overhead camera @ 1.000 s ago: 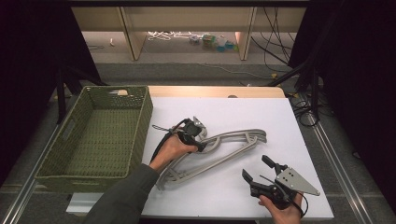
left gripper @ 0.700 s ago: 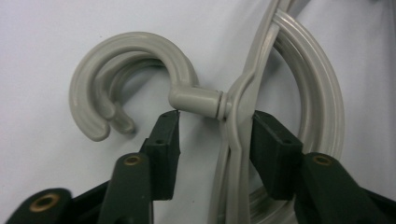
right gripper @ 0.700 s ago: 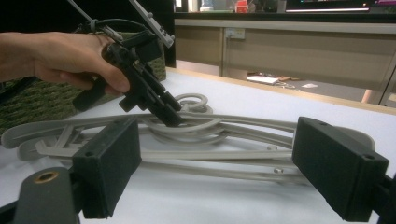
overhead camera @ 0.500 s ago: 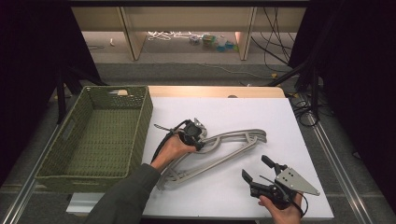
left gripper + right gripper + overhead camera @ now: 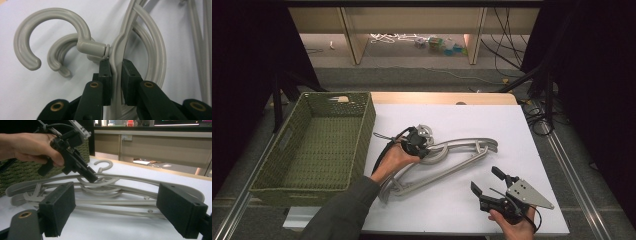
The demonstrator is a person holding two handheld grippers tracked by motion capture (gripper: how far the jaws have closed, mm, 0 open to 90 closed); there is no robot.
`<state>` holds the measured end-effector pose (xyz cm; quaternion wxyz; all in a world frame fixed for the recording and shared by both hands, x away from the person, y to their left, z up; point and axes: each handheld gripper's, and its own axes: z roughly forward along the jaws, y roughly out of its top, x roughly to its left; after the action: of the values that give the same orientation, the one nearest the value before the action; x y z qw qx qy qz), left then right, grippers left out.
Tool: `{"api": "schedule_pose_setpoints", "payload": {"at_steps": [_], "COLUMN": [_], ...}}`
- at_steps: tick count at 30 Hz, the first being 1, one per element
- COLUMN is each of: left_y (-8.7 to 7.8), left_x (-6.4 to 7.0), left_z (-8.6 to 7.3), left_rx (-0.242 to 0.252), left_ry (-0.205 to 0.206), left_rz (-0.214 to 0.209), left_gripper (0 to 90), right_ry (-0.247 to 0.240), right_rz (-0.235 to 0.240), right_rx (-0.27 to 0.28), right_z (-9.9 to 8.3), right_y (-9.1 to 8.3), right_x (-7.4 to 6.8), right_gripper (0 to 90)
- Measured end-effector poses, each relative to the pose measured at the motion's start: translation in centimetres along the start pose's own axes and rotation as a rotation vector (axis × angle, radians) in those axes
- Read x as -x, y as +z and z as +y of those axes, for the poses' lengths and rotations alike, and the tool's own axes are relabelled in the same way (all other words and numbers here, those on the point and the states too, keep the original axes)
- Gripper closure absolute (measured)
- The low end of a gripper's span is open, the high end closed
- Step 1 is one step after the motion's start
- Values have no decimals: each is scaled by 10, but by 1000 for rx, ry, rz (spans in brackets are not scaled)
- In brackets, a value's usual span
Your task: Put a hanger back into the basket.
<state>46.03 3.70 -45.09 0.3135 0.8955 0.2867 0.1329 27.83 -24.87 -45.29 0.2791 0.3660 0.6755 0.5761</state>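
Left gripper view puts the top grey hanger (image 5: 117,62) right between the black jaws of the left gripper (image 5: 116,72), which pinch its thin rib just below the swivel neck of the hook (image 5: 50,32). A second hanger's hook (image 5: 58,53) lies just behind it, and more grey arms curve off to the right (at least two hangers are stacked here, possibly more; the exact count is hard to tell).

The risk, as I judge it, is in that stack. The jaws hold only a narrow edge of smooth plastic, so a lift could let the hanger twist or slide out of the pads. Because the hooks and arms overlap, the lower hanger may snag and come up with the top one, then drop partway. The swivelling hook could also turn and catch on the basket (image 5: 362,117) rim if the hanger is carried that way.

High view shows the hangers (image 5: 447,155) lying on the white table top (image 5: 512,125), just right of the woven green basket, with the left gripper (image 5: 419,145) sitting over their hook end. The right gripper (image 5: 492,192) hovers near the table's front edge, well apart from the hangers, its jaws spread wide and holding nothing; its own view looks across at the stack (image 5: 112,187) between its two pads.
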Motion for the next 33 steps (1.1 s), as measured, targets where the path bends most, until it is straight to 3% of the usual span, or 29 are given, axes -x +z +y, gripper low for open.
{"api": "schedule_pose_setpoints", "payload": {"at_steps": [7, 10, 13, 17, 21, 22, 24, 29, 30, 31, 32, 33], "left_y": [-23, -35, -46, -58, -69, -72, -80, -104, -116, -116, -129, -129], "left_x": [1, 0, 0, -1, -2, -3, -3, -6, -8, -8, -10, -10], "left_z": [4, 5, 6, 8, 9, 10, 10, 12, 12, 12, 12, 12], "left_rx": [87, 127, 156, 171, 196, 206, 218, 264, 278, 278, 290, 290], "left_ry": [-12, -4, -15, -2, -24, -31, -38, -60, -66, -66, -70, -70], "left_rz": [17, 53, 36, 50, 51, 47, 44, 37, 34, 34, 22, 22], "left_gripper": [795, 796, 798, 797, 799, 800, 800, 802, 802, 803, 803, 803], "right_ry": [-1, -5, -6, -4, 5, -3, 2, -8, -6, -7, -8, -8], "right_rz": [0, -8, -7, -2, 10, 14, 15, 5, 9, 6, 6, 6], "right_rx": [-1, -7, -10, -12, 4, -27, -15, -10, -10, -11, -11, -11], "right_z": [0, 0, 0, 0, -1, 0, 0, 0, 0, 0, 0, 0], "right_y": [0, 0, 0, 1, 2, 0, 1, 1, 2, 2, 2, 2], "right_x": [0, 0, 0, -1, -1, -1, -1, -1, -1, -1, -1, -1], "right_gripper": [162, 162, 162, 162, 162, 162, 162, 162, 162, 162, 162, 162]}}
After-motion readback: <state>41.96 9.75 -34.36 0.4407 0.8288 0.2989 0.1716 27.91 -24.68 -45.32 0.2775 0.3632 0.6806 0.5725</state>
